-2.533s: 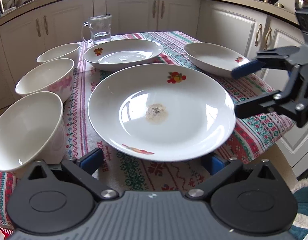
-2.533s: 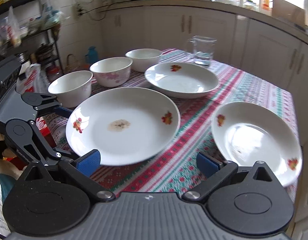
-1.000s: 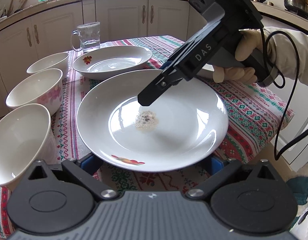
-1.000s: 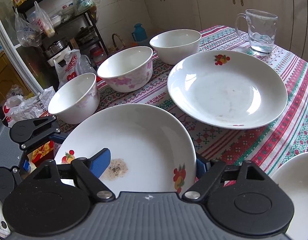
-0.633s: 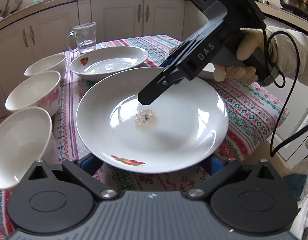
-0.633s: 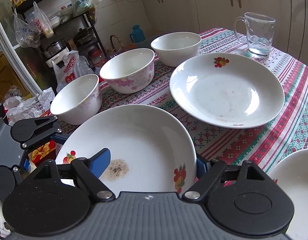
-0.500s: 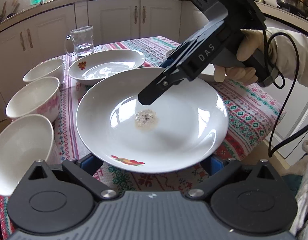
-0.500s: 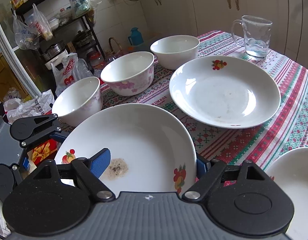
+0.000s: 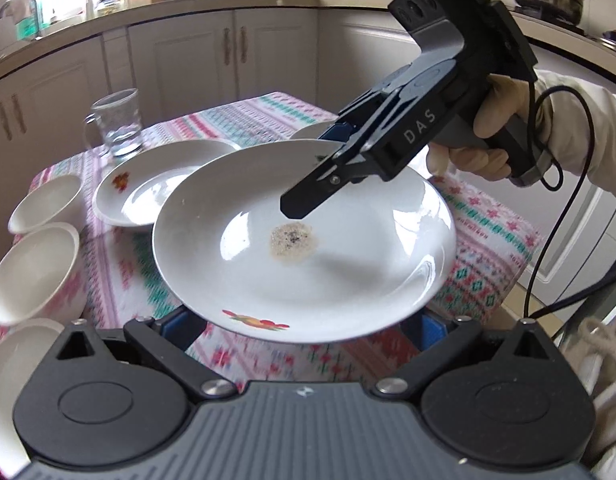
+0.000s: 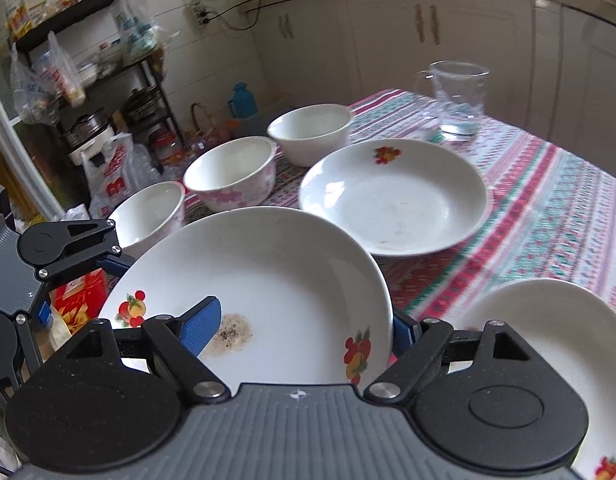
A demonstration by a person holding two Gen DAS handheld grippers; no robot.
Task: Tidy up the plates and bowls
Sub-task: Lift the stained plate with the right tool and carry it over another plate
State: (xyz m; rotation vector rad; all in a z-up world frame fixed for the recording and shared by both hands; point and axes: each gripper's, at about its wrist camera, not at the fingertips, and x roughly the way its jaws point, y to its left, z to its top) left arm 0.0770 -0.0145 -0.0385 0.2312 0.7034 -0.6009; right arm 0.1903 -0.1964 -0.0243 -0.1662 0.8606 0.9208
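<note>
My right claw [image 10: 304,332] grips the soiled plate [image 10: 276,276] by its rim, one blue finger [image 10: 200,328] lying on top of the plate beside a speckled brown stain [image 10: 232,334], the other under the edge. The plate is held up off the tablecloth [image 10: 556,208]. My left claw [image 9: 304,326] sits spread wide at the plate's opposite rim, near the fruit print, its blue pads below the edge on either side; I cannot tell whether they touch it. Beyond the lifted plate a second plate [image 10: 392,196] rests on the cloth, and a third plate [image 10: 548,332] lies to the right, close to my right claw. Three bowls [image 10: 232,172] stand in a row along the table's left edge. A glass jug [image 10: 458,98] stands at the far end.
</note>
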